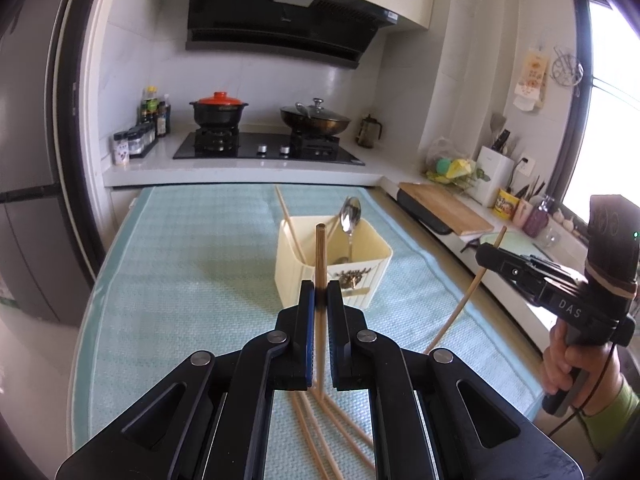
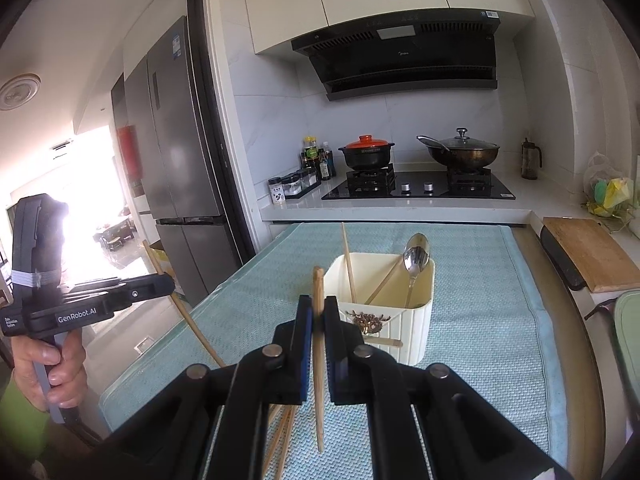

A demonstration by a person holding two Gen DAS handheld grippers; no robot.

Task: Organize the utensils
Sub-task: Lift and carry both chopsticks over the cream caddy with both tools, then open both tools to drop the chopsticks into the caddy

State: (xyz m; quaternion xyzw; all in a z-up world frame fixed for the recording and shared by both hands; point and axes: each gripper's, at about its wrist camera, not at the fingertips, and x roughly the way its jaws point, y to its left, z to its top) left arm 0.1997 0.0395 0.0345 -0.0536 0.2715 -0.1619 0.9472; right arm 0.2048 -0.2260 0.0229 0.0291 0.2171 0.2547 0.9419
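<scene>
Two grippers each clamp one chopstick. Open teal mat (image 1: 192,260) stretches left of the cream utensil holder (image 1: 332,268), ending at the counter edge beyond and the table's right edge. The left gripper (image 1: 321,292) pinches an upright chopstick (image 1: 320,256) just before the holder. The right gripper (image 2: 318,312) is clamped on its chopstick (image 2: 318,360), the holder just right. Loose chopsticks (image 1: 340,432) lie near.

Home kitchen: gas hob (image 1: 268,146), range hood (image 1: 280,20), fridge (image 2: 180,152).

Spoon (image 1: 350,216) in holder (image 1: 316,276) on mat (image 1: 192,264)
</scene>
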